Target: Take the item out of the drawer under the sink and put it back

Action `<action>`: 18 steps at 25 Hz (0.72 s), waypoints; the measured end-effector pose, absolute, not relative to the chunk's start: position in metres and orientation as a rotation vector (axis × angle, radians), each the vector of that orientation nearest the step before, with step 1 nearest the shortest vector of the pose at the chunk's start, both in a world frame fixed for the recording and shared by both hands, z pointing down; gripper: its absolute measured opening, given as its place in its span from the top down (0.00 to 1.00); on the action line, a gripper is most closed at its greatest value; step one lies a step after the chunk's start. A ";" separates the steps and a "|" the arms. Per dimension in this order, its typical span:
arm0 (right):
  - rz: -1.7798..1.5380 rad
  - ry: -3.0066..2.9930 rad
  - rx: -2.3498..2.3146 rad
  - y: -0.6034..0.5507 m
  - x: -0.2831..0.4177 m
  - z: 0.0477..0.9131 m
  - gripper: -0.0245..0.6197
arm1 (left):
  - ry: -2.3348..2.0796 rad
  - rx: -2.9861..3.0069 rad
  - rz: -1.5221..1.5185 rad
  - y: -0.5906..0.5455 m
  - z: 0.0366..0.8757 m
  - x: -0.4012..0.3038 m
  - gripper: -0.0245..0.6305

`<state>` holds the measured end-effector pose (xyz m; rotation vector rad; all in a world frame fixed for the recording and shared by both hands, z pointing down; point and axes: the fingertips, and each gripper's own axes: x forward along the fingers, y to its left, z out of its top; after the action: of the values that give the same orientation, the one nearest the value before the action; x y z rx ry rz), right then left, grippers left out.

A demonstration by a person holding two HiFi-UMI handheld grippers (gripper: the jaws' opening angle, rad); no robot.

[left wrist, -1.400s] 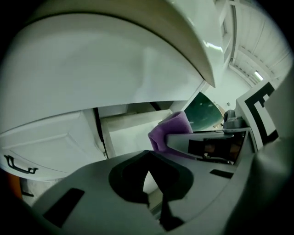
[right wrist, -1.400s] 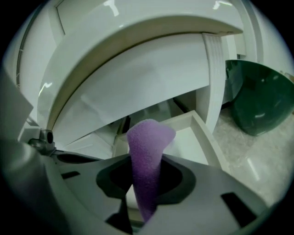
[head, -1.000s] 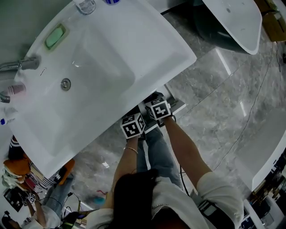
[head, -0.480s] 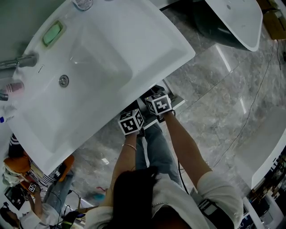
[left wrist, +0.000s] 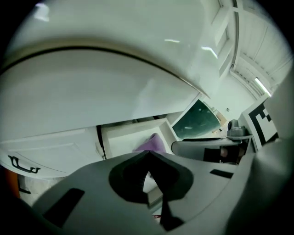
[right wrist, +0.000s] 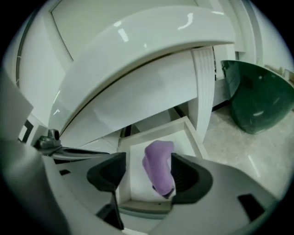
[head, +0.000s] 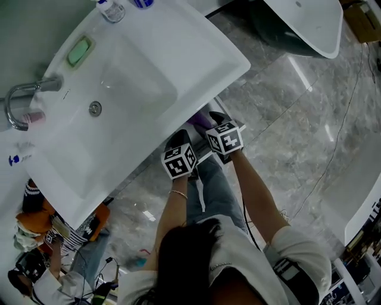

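Note:
A purple soft item (right wrist: 158,167) lies in the open white drawer (right wrist: 156,131) under the sink (head: 137,77). My right gripper (right wrist: 150,174) hovers above it, open; its jaws have just been opening and stand wide on either side of the item, not pressing it. In the head view the purple item (head: 199,121) peeks out below the sink's rim, ahead of the right gripper (head: 215,119). My left gripper (left wrist: 148,156) is shut and empty, beside the right one and above the drawer (left wrist: 124,140), with the left gripper (head: 177,142) just under the rim.
A dark green tub (right wrist: 257,96) stands on the marble floor right of the cabinet. On the sink top are a green soap dish (head: 79,50), a faucet (head: 24,98) and a bottle (head: 111,9). Another person (head: 53,232) crouches at lower left. Cables trail over the floor.
Both grippers have drawn back and up from the drawer. The purple item now shows in the drawer ahead of them, free of the right gripper.

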<state>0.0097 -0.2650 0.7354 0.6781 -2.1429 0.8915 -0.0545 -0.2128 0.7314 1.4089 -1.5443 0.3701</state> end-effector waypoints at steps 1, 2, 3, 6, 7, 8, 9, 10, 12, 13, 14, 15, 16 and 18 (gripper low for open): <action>0.887 -2.149 0.687 -0.262 0.011 0.727 0.50 | -1.544 1.416 0.370 -0.211 0.725 -0.055 0.96; 0.878 -2.160 0.696 -0.261 0.011 0.719 0.50 | -1.545 1.424 0.372 -0.209 0.719 -0.058 0.96; 0.865 -2.173 0.703 -0.261 0.010 0.711 0.50 | -1.548 1.432 0.376 -0.209 0.713 -0.060 0.96; 0.830 -2.198 0.739 -0.265 0.010 0.686 0.50 | -1.567 1.439 0.387 -0.208 0.696 -0.065 0.96; 0.827 -2.203 0.754 -0.266 0.012 0.678 0.50 | -1.576 1.433 0.388 -0.208 0.690 -0.066 0.96; 0.827 -2.208 0.767 -0.268 0.013 0.671 0.50 | -1.584 1.431 0.383 -0.208 0.683 -0.067 0.96; 0.826 -2.214 0.776 -0.269 0.014 0.663 0.50 | -1.588 1.439 0.374 -0.209 0.676 -0.067 0.96; 0.825 -2.222 0.780 -0.270 0.014 0.655 0.50 | -1.590 1.455 0.363 -0.209 0.669 -0.066 0.96; 0.812 -2.239 0.782 -0.267 0.016 0.641 0.50 | -1.587 1.496 0.349 -0.208 0.655 -0.064 0.96; 0.799 -2.243 0.790 -0.266 0.018 0.635 0.50 | -1.584 1.516 0.345 -0.207 0.649 -0.061 0.96; 0.785 -2.247 0.801 -0.265 0.022 0.628 0.50 | -1.579 1.533 0.338 -0.207 0.643 -0.058 0.96; 0.772 -2.250 0.813 -0.264 0.025 0.621 0.50 | -1.576 1.549 0.328 -0.207 0.636 -0.056 0.96; 0.764 -2.256 0.820 -0.263 0.027 0.614 0.50 | -1.575 1.564 0.318 -0.207 0.628 -0.055 0.96; 0.754 -2.275 0.828 -0.259 0.027 0.601 0.50 | -1.577 1.598 0.302 -0.206 0.613 -0.055 0.96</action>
<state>0.0266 -0.2586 0.6010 0.8279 -2.2753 0.7543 -0.0546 -0.2063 0.6127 1.5981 -1.5768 0.3016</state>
